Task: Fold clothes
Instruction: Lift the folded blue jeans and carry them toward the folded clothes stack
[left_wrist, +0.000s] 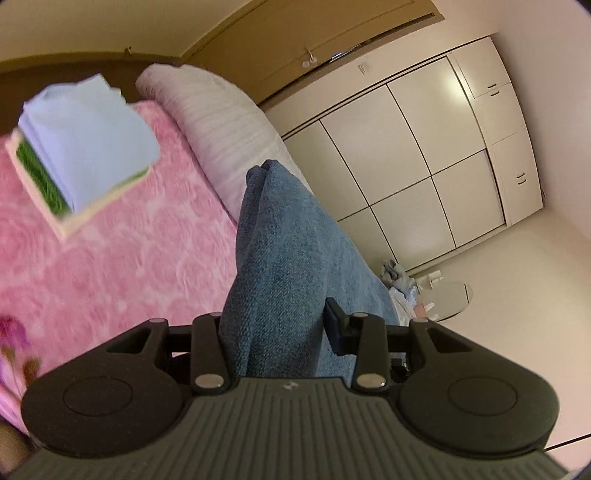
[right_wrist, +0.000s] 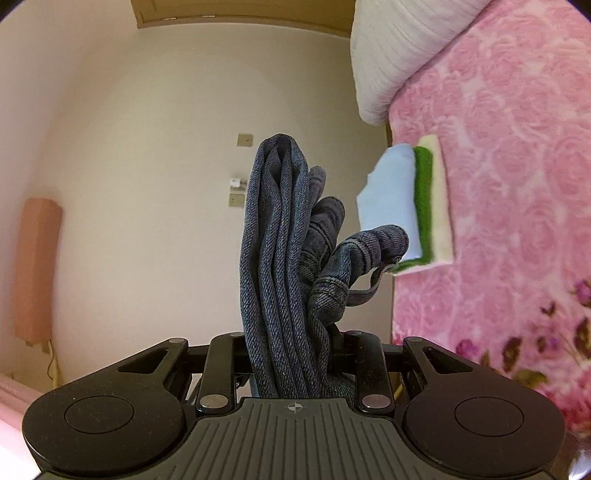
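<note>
Folded blue denim jeans (left_wrist: 284, 266) fill the space between the jaws of my left gripper (left_wrist: 275, 325), which is shut on them. In the right wrist view the same jeans (right_wrist: 284, 258) stand up in several thick folds, a belt loop and waistband hanging to the right, and my right gripper (right_wrist: 291, 350) is shut on them. A stack of folded clothes (left_wrist: 85, 147), light blue on top, then green, then cream, lies on the pink bedspread (left_wrist: 122, 266). The right wrist view shows that stack (right_wrist: 406, 206) just right of the jeans.
A grey-white ribbed pillow (left_wrist: 221, 125) lies at the head of the bed. A wall of cream wardrobe doors (left_wrist: 406, 166) stands beyond, with a small heap of clothes (left_wrist: 399, 277) and a round glass plate (left_wrist: 450, 299) on the floor. A pink padded panel (right_wrist: 35, 269) leans on the wall.
</note>
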